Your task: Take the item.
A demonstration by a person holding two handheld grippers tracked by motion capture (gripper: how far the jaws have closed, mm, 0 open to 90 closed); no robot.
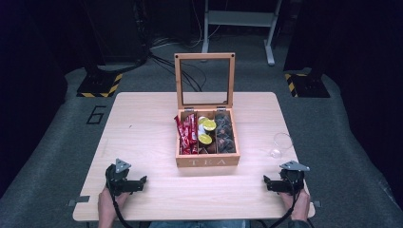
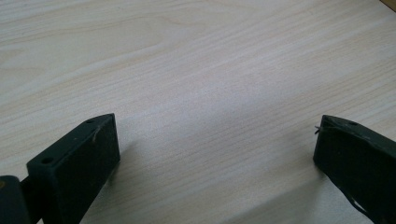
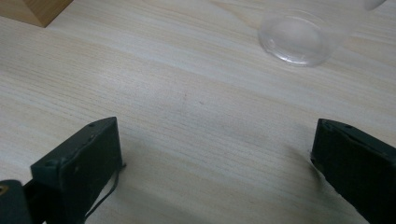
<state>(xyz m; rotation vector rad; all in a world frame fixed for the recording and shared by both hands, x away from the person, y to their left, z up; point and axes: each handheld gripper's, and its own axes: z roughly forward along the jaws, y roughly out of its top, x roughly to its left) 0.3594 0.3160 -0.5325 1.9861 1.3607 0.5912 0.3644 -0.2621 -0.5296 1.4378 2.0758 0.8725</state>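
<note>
Nearest the person, the black two-jaw left gripper (image 1: 127, 182) rests low over the pale wooden table (image 1: 142, 123) by its front left corner, jaws spread wide with bare wood between them. The black two-jaw right gripper (image 1: 280, 183) sits by the front right corner, equally wide apart and holding nothing. Just beyond it lies a clear plastic cup (image 1: 280, 145) on its side, close to the table's right edge and apart from the jaws; the right gripper view shows the cup's round end (image 3: 294, 39) ahead. Farther in, at the middle, stands an open wooden box (image 1: 207, 161) with "TEA" on its front wall and a glass-paned lid upright behind; its compartments hold red sachets (image 1: 187, 134), yellow-lidded capsules (image 1: 207, 130) and dark capsules (image 1: 224, 133). Beyond lie grey carpet marked "6" (image 1: 97, 114), cables and stand feet with yellow-black striping (image 1: 100, 85).
</note>
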